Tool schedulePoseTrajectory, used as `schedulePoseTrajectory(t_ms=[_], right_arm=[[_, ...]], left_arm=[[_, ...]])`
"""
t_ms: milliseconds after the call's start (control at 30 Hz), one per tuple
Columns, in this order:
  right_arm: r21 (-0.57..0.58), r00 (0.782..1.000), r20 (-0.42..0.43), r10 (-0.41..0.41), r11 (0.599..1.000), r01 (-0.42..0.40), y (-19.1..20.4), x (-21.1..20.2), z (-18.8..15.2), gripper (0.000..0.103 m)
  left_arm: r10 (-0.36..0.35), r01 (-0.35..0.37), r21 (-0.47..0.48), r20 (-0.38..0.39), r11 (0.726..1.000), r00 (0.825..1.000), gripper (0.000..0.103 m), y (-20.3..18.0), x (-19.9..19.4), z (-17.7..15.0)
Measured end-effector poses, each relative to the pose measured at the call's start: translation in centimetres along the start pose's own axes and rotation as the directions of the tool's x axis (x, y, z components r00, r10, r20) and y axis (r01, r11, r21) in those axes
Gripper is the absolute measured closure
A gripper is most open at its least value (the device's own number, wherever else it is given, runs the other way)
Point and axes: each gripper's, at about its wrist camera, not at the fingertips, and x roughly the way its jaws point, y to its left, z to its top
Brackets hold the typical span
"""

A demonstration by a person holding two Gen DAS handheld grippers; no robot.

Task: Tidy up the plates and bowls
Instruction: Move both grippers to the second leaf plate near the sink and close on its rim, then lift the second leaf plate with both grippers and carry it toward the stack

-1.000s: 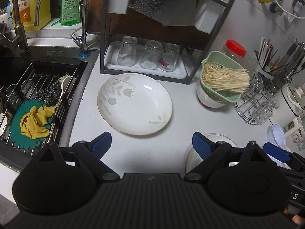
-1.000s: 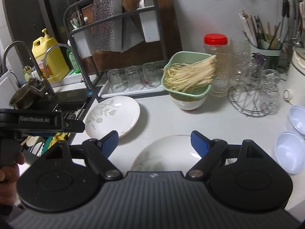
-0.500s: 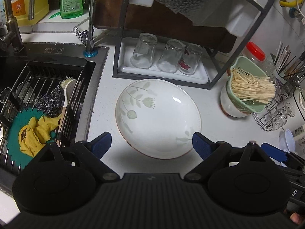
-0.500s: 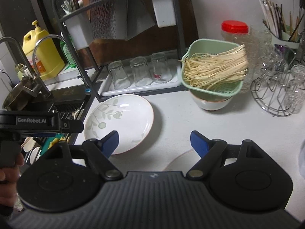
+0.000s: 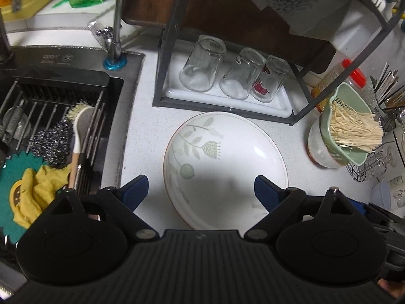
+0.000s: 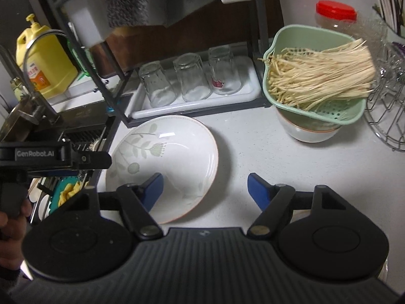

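Observation:
A white plate with a pale green leaf pattern (image 5: 227, 162) lies on the counter in front of the dish rack; it also shows in the right wrist view (image 6: 172, 159). My left gripper (image 5: 201, 190) is open and hovers over the plate's near edge, its blue fingertips spread on either side. My right gripper (image 6: 205, 188) is open and empty, over the plate's right rim, with its left fingertip (image 6: 153, 190) above the plate. A white bowl (image 6: 307, 131) sits under a green colander of noodles (image 6: 316, 76).
A black rack with upturned glasses (image 5: 227, 78) stands behind the plate. The sink (image 5: 50, 131) with brush, scourer and yellow cloth lies left. A wire glass holder (image 6: 387, 116), a red-lidded jar (image 6: 335, 15) and small pale blue bowls (image 5: 382, 195) are to the right.
Both grippers moved left and forward toward the patterned plate. The second plate, under the right gripper earlier, has dropped out of view.

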Motion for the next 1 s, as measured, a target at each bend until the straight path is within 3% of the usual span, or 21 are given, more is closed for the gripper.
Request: schedulePoseTrajectory(t_ms=[200,333,767,1000], right_arm=[[0.023,0.998,-0.061,-0.005,1.000,0.007,0.0,3.1,0.9,0.045],[0.031,0.995,-0.097,-0.022,0.999,0.025,0.0,4.9,1.5,0.053],[0.071,0.982,-0.178,-0.064,0.994,0.078,-0.1,8.6,1.9,0.083],[0.088,0.983,-0.173,-0.061,0.993,0.077,0.2,9.6,2.5,0.085]], left_arm=[[-0.005,0.005,0.011,-0.059,1.000,0.998,0.018,0.7,3.0,1.2],[0.036,-0.033,0.037,-0.093,0.999,0.995,0.035,1.1,5.1,2.0],[0.023,-0.019,0.033,-0.148,0.999,0.989,0.060,1.8,8.5,3.7],[0.020,-0.010,0.071,-0.133,0.997,0.991,0.063,1.9,9.3,4.5]])
